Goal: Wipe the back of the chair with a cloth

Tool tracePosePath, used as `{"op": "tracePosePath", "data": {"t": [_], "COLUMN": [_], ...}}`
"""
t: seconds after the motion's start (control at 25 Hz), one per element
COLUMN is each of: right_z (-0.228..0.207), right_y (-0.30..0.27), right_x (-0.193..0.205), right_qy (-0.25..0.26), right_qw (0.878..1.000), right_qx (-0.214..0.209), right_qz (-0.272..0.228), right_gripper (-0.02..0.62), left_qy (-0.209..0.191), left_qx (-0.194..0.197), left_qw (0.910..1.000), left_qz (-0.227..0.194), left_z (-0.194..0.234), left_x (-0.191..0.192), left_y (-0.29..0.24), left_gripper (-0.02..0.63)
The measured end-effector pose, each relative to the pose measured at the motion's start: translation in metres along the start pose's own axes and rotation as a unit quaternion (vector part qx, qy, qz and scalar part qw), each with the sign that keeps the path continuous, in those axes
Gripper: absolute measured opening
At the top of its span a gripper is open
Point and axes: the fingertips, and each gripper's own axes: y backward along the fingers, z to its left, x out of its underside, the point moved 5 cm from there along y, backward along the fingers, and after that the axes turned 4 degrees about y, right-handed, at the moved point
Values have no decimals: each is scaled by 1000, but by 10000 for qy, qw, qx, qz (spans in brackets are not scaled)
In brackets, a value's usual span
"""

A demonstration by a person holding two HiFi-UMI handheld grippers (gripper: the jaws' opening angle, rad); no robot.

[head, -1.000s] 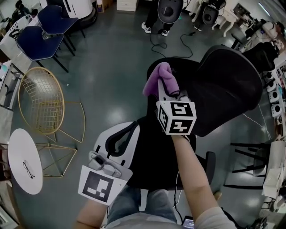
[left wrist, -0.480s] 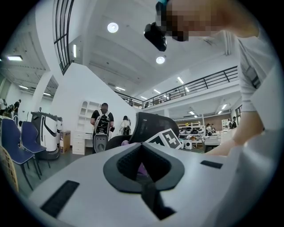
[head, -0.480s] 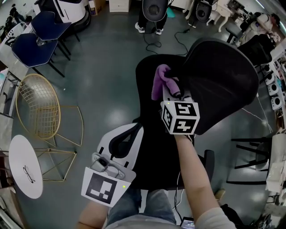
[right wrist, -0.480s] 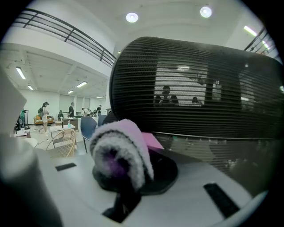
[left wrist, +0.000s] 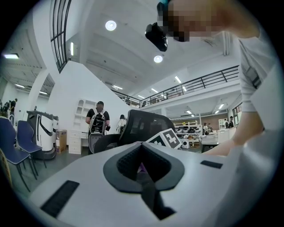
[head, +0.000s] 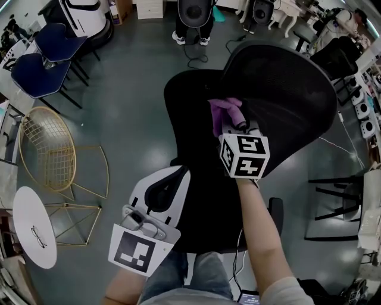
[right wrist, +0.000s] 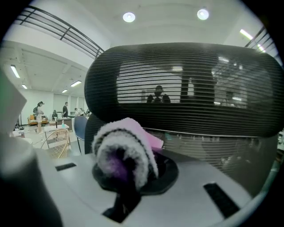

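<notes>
A black office chair stands in front of me, its mesh back (head: 286,95) to the right of its seat (head: 187,101). My right gripper (head: 231,124) is shut on a rolled purple cloth (head: 224,110), which lies against the inner face of the mesh back. In the right gripper view the fluffy cloth (right wrist: 126,146) bulges out of the gripper (right wrist: 128,173), with the mesh back (right wrist: 186,88) close behind it. My left gripper (head: 159,189) hangs low at the left, shut and holding nothing. In the left gripper view that gripper (left wrist: 144,170) points toward the chair (left wrist: 146,126).
A gold wire chair (head: 44,149) and a white round table (head: 33,226) stand at the left, blue chairs (head: 36,59) behind them. A person (head: 190,18) stands beyond the chair. Cables (head: 196,56) lie on the grey floor. Black stools (head: 336,199) stand at the right.
My right gripper has carried the cloth to the right, from over the seat to the mesh back. The left gripper has hardly moved.
</notes>
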Motion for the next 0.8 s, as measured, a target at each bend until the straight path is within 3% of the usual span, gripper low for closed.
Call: {"op": "tracePosePath", "data": {"t": [0.16,0.8], "right_z": [-27,-106], "right_y": [9,43], "right_x": [8,33], "right_qy": [-266,-360], "right_qw": [9994,9966], "right_qx": [202,733], "right_qz": [13,111], "right_gripper": [43,43], "left_qy": [-6,-25], "left_qx": [82,523], "left_qw": [10000,9986], "left_qz": [55,119], "left_z": [-8,-54], "left_x": [2,9], "left_y": [-7,-51], "left_gripper": [12,12]}}
